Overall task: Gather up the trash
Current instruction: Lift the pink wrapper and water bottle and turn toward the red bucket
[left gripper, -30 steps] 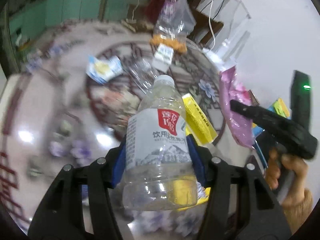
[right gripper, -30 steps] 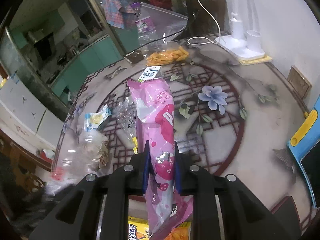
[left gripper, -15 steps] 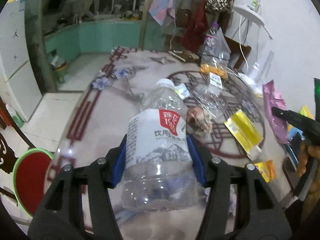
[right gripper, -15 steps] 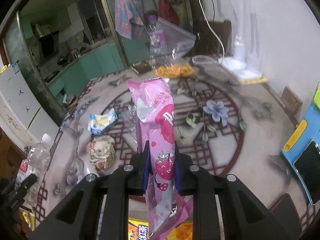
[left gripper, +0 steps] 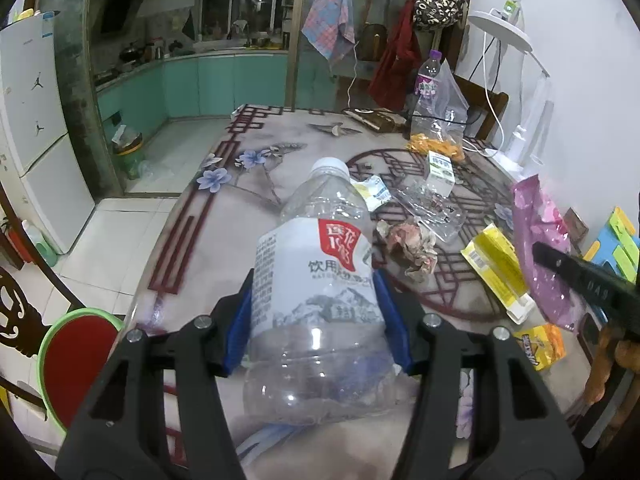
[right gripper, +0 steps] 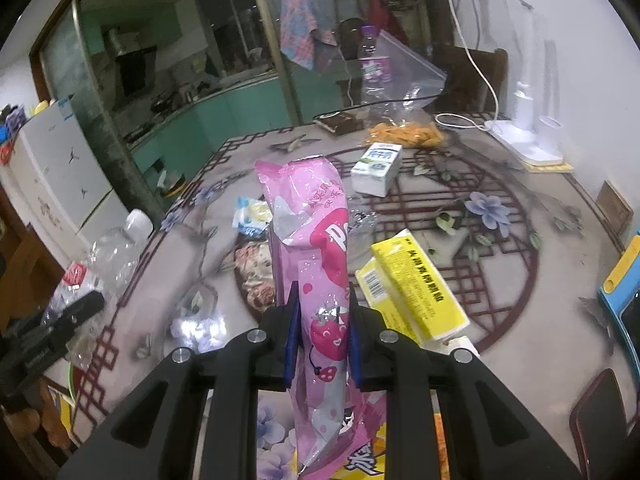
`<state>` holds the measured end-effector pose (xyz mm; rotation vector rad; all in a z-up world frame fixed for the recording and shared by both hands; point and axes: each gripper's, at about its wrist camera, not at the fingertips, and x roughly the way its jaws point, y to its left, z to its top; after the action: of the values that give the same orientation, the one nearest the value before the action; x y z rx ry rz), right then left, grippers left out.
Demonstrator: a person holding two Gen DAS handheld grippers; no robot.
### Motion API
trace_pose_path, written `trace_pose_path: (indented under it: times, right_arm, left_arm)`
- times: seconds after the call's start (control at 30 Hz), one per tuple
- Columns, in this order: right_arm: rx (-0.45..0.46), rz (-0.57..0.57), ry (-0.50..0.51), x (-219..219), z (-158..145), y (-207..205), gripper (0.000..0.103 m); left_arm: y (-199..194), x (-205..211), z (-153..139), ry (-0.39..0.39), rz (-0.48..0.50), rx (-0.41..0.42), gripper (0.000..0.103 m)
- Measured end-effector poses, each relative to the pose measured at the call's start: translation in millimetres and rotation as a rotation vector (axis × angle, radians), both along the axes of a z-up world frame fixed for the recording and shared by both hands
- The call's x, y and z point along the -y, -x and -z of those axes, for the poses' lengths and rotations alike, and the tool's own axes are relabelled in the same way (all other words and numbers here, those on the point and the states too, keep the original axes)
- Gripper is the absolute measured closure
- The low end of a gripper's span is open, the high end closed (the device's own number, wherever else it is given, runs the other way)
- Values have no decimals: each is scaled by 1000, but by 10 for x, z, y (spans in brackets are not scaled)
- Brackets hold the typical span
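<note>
Left gripper (left gripper: 318, 320) clamps an empty clear water bottle (left gripper: 320, 280) across its labelled middle, blue pads pressed to both sides, cap pointing away over the table (left gripper: 192, 240). Right gripper (right gripper: 322, 336) is pressed nearly together on a pink snack wrapper (right gripper: 308, 248), pinched low on the film, most of it standing free above the jaws.

Risks, as I judge them:
- Bottle is thin and already dented; a hard squeeze could buckle it and let it pop out forward.
- Wrapper is slick film held by a narrow strip; a quick swing could pull it loose or fold it over the camera.
- Both hands are loaded, so nothing else can be picked up before a drop-off.

Still on the table: yellow carton (right gripper: 416, 284) just beside the wrapper toward the near edge, crumpled paper wad (left gripper: 412, 244) near the middle, clear crushed plastic (left gripper: 432, 204), small milk carton (right gripper: 378, 168) farther in, blue-and-white wrapper (right gripper: 250, 216) toward the left edge, orange packet (left gripper: 540, 346) at the near edge.

A green bin (left gripper: 128, 152) stands on the kitchen floor beyond the table's far left corner; the table lies between it and the grippers. A red stool (left gripper: 76, 356) sits close at the near left.
</note>
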<state>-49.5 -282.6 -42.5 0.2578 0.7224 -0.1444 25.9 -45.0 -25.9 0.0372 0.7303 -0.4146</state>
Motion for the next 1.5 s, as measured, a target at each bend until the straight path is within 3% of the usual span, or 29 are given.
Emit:
trace_pose_path:
  times: [1.07, 1.5]
  right_arm:
    - [27, -43, -1, -74, -18, 32, 83]
    - [89, -57, 8, -110, -212, 102, 83]
  left_arm:
    - [-117, -189, 94, -11, -68, -29, 48]
    - [-115, -575, 16, -24, -141, 18, 48]
